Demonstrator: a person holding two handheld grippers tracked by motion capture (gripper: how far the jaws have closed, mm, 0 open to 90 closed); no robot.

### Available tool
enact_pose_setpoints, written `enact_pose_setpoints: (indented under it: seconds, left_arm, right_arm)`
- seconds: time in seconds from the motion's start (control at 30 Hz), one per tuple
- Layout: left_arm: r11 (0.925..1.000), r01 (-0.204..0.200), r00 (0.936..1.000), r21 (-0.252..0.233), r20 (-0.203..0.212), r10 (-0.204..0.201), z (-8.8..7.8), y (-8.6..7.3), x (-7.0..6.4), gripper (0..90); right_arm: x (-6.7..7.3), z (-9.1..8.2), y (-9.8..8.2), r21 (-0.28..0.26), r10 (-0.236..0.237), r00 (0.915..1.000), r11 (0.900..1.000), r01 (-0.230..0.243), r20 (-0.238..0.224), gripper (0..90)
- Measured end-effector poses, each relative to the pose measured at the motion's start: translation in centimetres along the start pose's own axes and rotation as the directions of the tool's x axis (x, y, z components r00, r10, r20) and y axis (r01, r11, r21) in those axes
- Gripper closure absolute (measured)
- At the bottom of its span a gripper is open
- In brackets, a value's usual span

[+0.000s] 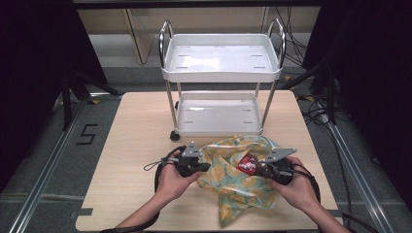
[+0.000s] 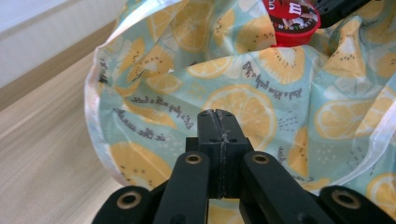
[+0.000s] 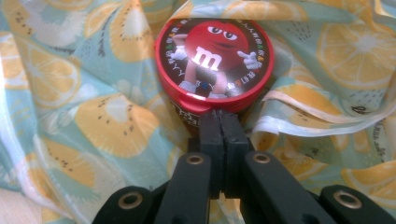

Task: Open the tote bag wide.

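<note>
A thin plastic bag with yellow lemon slices printed on light blue lies crumpled on the pale wooden table, just in front of a white two-shelf cart with metal handles. A round red candy tub with a cartoon lid sits in the bag's folds, toward the right side.

The left gripper is at the bag's left edge. Its jaws are pressed tight together in the left gripper view, with the bag's film right at their tips; I think a bit of bag is pinched there, but I cannot be sure.

The right gripper is just beside the tub. Its jaws are also squeezed together, right under the tub's rim. They may hold a fold of bag there; it is hard to tell.

The tub lies right ahead of the right gripper, lid facing it. From the left gripper it is farther off, up and to the right. So the right hand is the nearer one.
</note>
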State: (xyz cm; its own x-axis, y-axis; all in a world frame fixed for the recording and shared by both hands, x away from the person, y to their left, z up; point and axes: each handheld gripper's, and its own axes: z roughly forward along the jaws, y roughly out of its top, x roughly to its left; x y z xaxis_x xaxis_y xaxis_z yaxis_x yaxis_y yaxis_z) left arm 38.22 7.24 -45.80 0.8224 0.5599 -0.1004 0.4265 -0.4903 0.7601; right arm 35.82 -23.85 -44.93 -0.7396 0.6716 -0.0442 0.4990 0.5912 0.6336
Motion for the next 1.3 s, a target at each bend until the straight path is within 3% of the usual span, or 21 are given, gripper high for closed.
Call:
enact_pose_setpoints:
  seconds: [0.03, 0.07, 0.1, 0.27, 0.3, 0.4, 0.43, 0.5, 0.53, 0.6, 0.63, 0.7, 0.77, 0.87, 0.9, 0.93, 1.07, 1.1, 1.13, 1.2, 1.3]
  left_arm:
    - [1.0000, -0.001, 1.0000, 0.000, 0.000, 0.001, 0.0, 0.0, 0.0, 89.8]
    - [1.0000, -0.003, 1.0000, 0.001, 0.002, 0.003, 0.0, 0.0, 0.0, 89.8]
    - [0.9997, 0.022, 0.9997, -0.014, 0.006, -0.022, 0.2, -0.1, -0.2, 89.8]
    - [1.0000, -0.007, 1.0000, 0.002, 0.005, 0.007, 0.1, 0.0, -0.1, 89.8]
    - [0.9995, 0.028, 0.9995, -0.012, 0.011, -0.028, 0.3, -0.1, -0.4, 89.8]
    - [0.9999, -0.010, 0.9999, 0.000, 0.010, 0.010, 0.2, 0.0, -0.3, 89.8]
    - [0.9996, 0.027, 0.9996, -0.014, 0.014, -0.026, 0.3, -0.1, -0.7, 89.8]
    - [0.9998, 0.010, 0.9998, -0.018, 0.019, -0.010, 0.2, 0.1, -1.0, 89.8]
    - [0.9997, -0.003, 0.9997, -0.023, 0.024, 0.003, 0.2, 0.2, -1.2, 89.8]
    - [0.9986, -0.023, 0.9989, -0.048, 0.039, 0.025, 0.1, 0.5, -1.8, 89.1]
    - [0.9982, -0.012, 0.9990, -0.059, 0.043, 0.015, 0.2, 0.7, -2.2, 85.3]
    - [0.9972, -0.032, 0.9980, -0.068, 0.052, 0.035, 0.3, 1.0, -2.7, 75.6]
    - [0.9976, -0.031, 0.9976, -0.062, 0.060, 0.035, 0.5, 1.1, -3.1, 70.4]
    - [0.9960, -0.088, 0.9900, 0.013, 0.112, 0.086, 0.9, 0.8, -4.1, 56.0]
    - [0.9937, -0.111, 0.9871, 0.016, 0.118, 0.108, 0.9, 0.6, -4.3, 52.3]
    - [0.9900, -0.139, 0.9829, 0.020, 0.125, 0.136, 1.0, 0.6, -4.6, 50.2]
    - [0.9822, -0.186, 0.9714, 0.027, 0.156, 0.180, 1.6, 0.5, -5.5, 43.1]
    - [0.9804, -0.195, 0.9690, 0.032, 0.161, 0.187, 1.8, 0.4, -5.6, 41.6]
    - [0.9754, -0.215, 0.9644, 0.049, 0.168, 0.204, 2.0, 0.3, -5.7, 41.3]
    - [0.9691, -0.232, 0.9580, 0.083, 0.192, 0.213, 2.6, -0.2, -5.8, 43.3]
    - [0.9679, -0.228, 0.9569, 0.105, 0.208, 0.203, 3.1, -0.5, -5.9, 52.1]
  right_arm:
    - [0.1, -0.1, 0.1, 0.016, -0.004, 1.0000, 1.000, 0.004, -0.009, 90.0]
    - [0.2, 0.1, 0.1, -0.008, -0.010, 0.9999, 1.000, 0.010, -0.005, 90.0]
    - [0.3, 0.1, 0.1, -0.002, -0.016, 0.9999, 1.000, 0.016, -0.006, 90.0]
    - [0.8, 0.3, 0.2, -0.010, -0.024, 0.9995, 1.000, 0.024, -0.019, 90.0]
    - [0.9, 0.2, 0.3, 0.003, -0.027, 0.9994, 1.000, 0.027, -0.023, 90.0]
    - [1.2, 0.6, 0.1, -0.012, -0.031, 0.9989, 0.999, 0.030, -0.035, 90.0]
    - [1.5, 0.7, 0.1, -0.008, -0.019, 0.9990, 1.000, 0.019, -0.041, 90.0]
    - [1.7, 0.8, 0.1, -0.016, -0.028, 0.9984, 1.000, 0.027, -0.049, 90.0]
    - [1.8, 0.7, 0.1, -0.006, -0.003, 0.9976, 1.000, 0.003, -0.069, 90.0]
    - [1.5, 0.6, 0.1, -0.003, -0.027, 0.9971, 1.000, 0.027, -0.070, 90.0]
    - [1.4, 0.8, 0.0, -0.020, -0.047, 0.9970, 0.999, 0.046, -0.062, 90.0]
    - [1.0, 0.4, 0.0, 0.001, -0.024, 0.9982, 1.000, 0.024, -0.055, 90.0]
    - [0.7, 0.1, -0.1, -0.008, 0.028, 0.9995, 1.000, -0.028, -0.015, 90.0]
    - [0.2, -0.4, 0.1, -0.014, 0.031, 0.9995, 0.999, -0.031, -0.010, 90.0]
    - [0.2, -0.2, 0.1, -0.045, 0.036, 0.9994, 0.998, -0.036, -0.005, 90.0]
    - [0.2, -0.3, 0.2, -0.032, 0.032, 0.9995, 0.999, -0.032, -0.004, 90.0]
    - [0.3, -0.1, 0.4, -0.043, 0.031, 0.9995, 0.999, -0.031, -0.003, 90.0]
    - [0.1, -0.4, 0.5, -0.024, 0.030, 0.9995, 0.999, -0.030, -0.009, 90.0]
    - [0.1, -0.2, 0.5, -0.052, 0.036, 0.9993, 0.998, -0.035, 0.008, 90.0]
    - [0.1, -0.2, 0.6, -0.033, 0.045, 0.9989, 0.998, -0.045, 0.012, 90.0]
    - [0.0, -0.2, 0.5, 0.002, 0.041, 0.9992, 0.999, -0.041, 0.000, 90.0]
